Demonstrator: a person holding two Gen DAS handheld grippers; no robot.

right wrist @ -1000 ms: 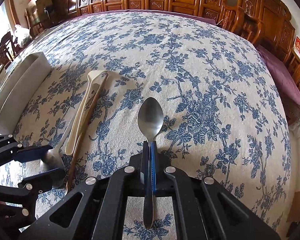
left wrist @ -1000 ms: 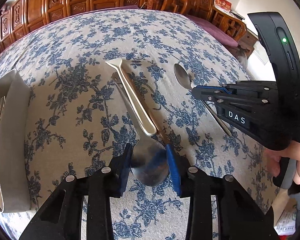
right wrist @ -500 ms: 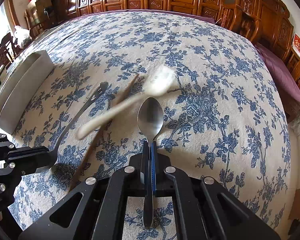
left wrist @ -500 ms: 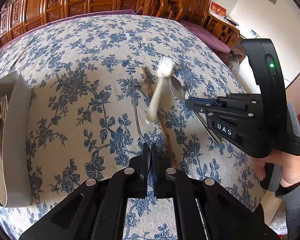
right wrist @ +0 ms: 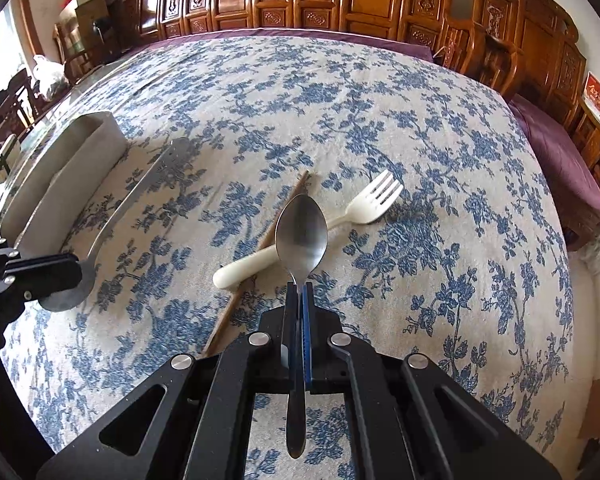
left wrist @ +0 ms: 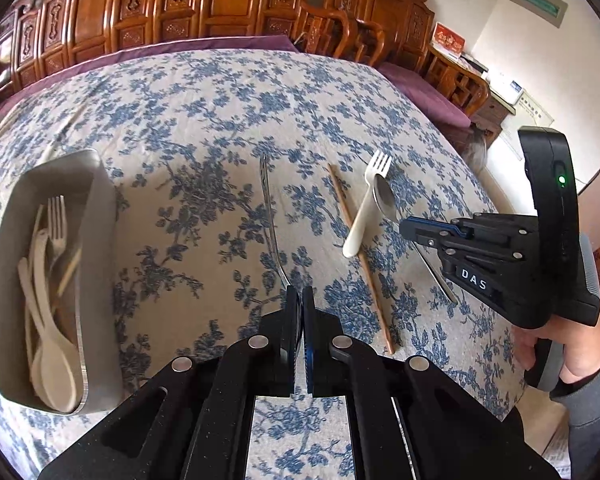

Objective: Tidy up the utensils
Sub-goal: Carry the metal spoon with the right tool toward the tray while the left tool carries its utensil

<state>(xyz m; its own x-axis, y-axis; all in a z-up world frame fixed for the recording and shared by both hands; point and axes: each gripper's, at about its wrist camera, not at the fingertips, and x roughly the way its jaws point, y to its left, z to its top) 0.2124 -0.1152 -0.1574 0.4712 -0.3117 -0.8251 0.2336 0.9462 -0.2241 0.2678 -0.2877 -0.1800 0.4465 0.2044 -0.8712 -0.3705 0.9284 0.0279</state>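
Between each gripper's closed jaws, a metal spoon (right wrist: pixel 301 232)

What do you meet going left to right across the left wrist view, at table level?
Grey tray of white cutlery → metal spoon in the left gripper → chopstick → white fork → right gripper.

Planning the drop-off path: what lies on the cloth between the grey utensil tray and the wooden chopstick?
In the left wrist view, only bare cloth lies between the tray and the chopstick; the spoon held by the left gripper hangs above it.
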